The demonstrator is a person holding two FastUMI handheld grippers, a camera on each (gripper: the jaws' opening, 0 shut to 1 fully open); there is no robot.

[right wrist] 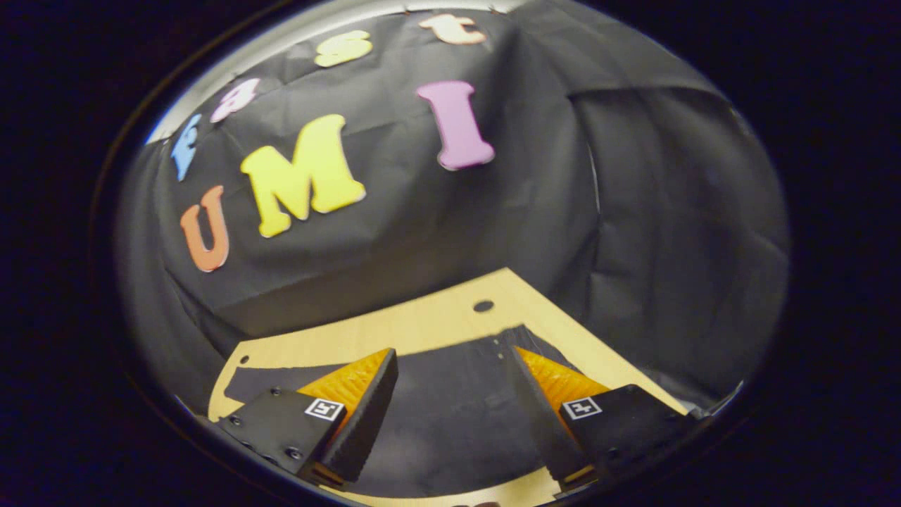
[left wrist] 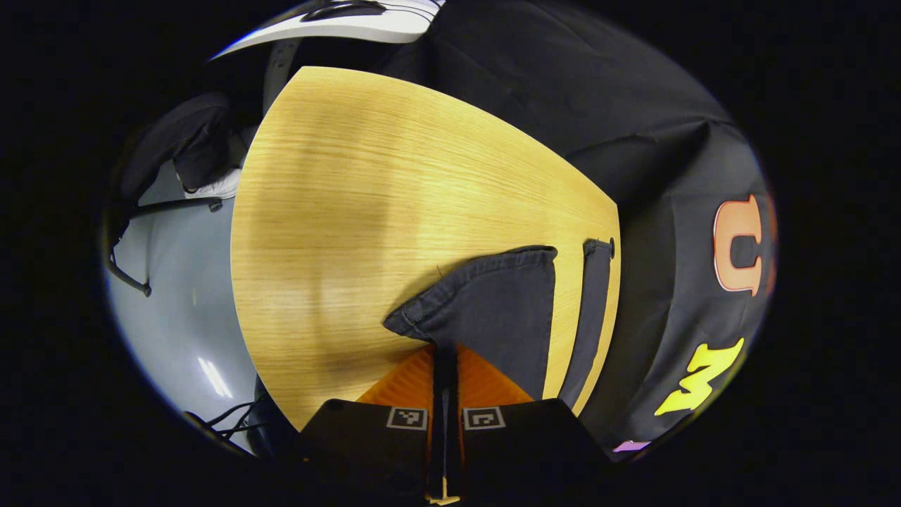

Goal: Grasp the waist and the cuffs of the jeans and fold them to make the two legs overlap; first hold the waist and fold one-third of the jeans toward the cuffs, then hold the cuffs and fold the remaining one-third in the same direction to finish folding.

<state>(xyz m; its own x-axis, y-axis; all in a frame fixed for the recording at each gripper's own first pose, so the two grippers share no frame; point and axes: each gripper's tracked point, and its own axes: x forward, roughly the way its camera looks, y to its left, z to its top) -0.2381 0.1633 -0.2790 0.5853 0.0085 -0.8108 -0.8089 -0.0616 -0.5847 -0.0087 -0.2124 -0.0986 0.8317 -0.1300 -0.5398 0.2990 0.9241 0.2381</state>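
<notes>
Dark jeans [left wrist: 500,310] lie on the wooden table [left wrist: 366,211]. In the left gripper view one cuff is lifted and draped back toward the camera, and my left gripper [left wrist: 444,352] is shut on its hem. A second narrow strip of the jeans [left wrist: 591,317] runs along the table's right edge. In the right gripper view the jeans [right wrist: 450,408] spread flat under my right gripper [right wrist: 450,359], which hangs open above the cloth with its fingers [right wrist: 366,401] wide apart on either side.
The black cloth wall [right wrist: 633,246] stands close behind the table on two sides. A small round hole [right wrist: 483,305] sits in the tabletop near its far corner. Left of the table are a grey floor [left wrist: 176,303] and a dark chair [left wrist: 183,141].
</notes>
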